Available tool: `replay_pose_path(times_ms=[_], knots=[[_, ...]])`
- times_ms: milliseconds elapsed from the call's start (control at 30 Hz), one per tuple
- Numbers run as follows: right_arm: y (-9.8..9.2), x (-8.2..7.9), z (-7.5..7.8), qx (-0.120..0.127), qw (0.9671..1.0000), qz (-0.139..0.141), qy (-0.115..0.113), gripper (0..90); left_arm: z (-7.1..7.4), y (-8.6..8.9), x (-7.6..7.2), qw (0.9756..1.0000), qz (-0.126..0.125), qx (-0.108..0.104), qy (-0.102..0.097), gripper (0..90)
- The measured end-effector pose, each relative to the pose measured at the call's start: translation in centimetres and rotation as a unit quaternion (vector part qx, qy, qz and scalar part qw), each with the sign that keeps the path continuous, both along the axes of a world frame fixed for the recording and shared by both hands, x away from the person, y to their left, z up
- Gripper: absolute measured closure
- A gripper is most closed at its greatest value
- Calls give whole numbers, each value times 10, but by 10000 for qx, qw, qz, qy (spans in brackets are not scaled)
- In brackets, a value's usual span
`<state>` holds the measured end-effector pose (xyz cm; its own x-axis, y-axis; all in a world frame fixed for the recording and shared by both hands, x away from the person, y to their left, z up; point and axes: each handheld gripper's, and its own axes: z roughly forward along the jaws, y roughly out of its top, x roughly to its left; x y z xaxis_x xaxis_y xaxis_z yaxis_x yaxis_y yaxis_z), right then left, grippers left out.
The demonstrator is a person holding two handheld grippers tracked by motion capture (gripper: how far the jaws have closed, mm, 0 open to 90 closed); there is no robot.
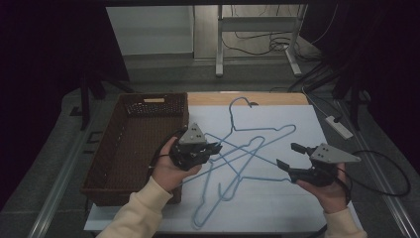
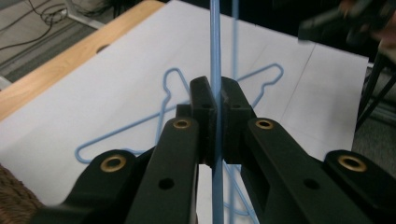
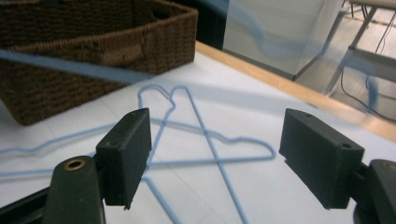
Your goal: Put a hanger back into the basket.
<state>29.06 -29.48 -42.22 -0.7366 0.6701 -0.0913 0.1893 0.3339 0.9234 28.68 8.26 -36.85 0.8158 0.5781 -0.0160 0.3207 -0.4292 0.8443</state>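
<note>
Blue hanger wire sits clamped in left gripper; right gripper gapes beside it.

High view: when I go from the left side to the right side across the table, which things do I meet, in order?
Brown woven wicker basket → left gripper, shut on a light blue wire hanger → right gripper, open → white power strip beside the table.
</note>
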Motion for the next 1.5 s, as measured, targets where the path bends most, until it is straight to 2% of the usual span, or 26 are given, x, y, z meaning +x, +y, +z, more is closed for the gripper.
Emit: replay_pose_path(times_ms=[133,167,333,533,633,800,1033,1100,1133,1267,1300,1333,1500], knots=[[-7,-3,-12,-22,9999,-49,128,255,9,11,0,9999,130,-93,-62,862],[-8,-3,-14,-20,9999,-64,141,254,13,17,0,9996,191,-175,-78,862],[-15,-4,-28,7,9994,-135,305,251,21,34,-1,9989,360,-243,-178,862],[-18,-5,-42,-94,9987,-134,486,249,25,74,-3,9955,845,-357,-253,862],[-20,-5,-45,-77,9986,-155,500,249,24,93,-4,9931,1073,-378,-272,862],[-24,-4,-49,-53,9979,-229,600,249,20,122,-6,9893,1405,-293,-277,862],[-27,-3,-53,-52,9974,-275,671,247,12,157,-7,9824,1841,-211,-234,862],[-26,-3,-54,-74,9973,-275,683,246,9,165,-7,9806,1939,-171,-232,862],[-26,-3,-54,-74,9973,-275,683,246,9,165,-7,9806,1939,-171,-232,862],[-25,-2,-56,-137,9970,-249,720,244,2,183,-5,9761,2166,-75,-155,862],[-24,-2,-56,-152,9970,-241,719,244,0,190,-4,9740,2261,-56,-123,862],[-24,-2,-56,-152,9970,-241,719,244,0,190,-4,9740,2261,-56,-123,862],[-24,-2,-57,-165,9969,-243,726,244,-11,203,0,9691,2466,52,-35,862]])
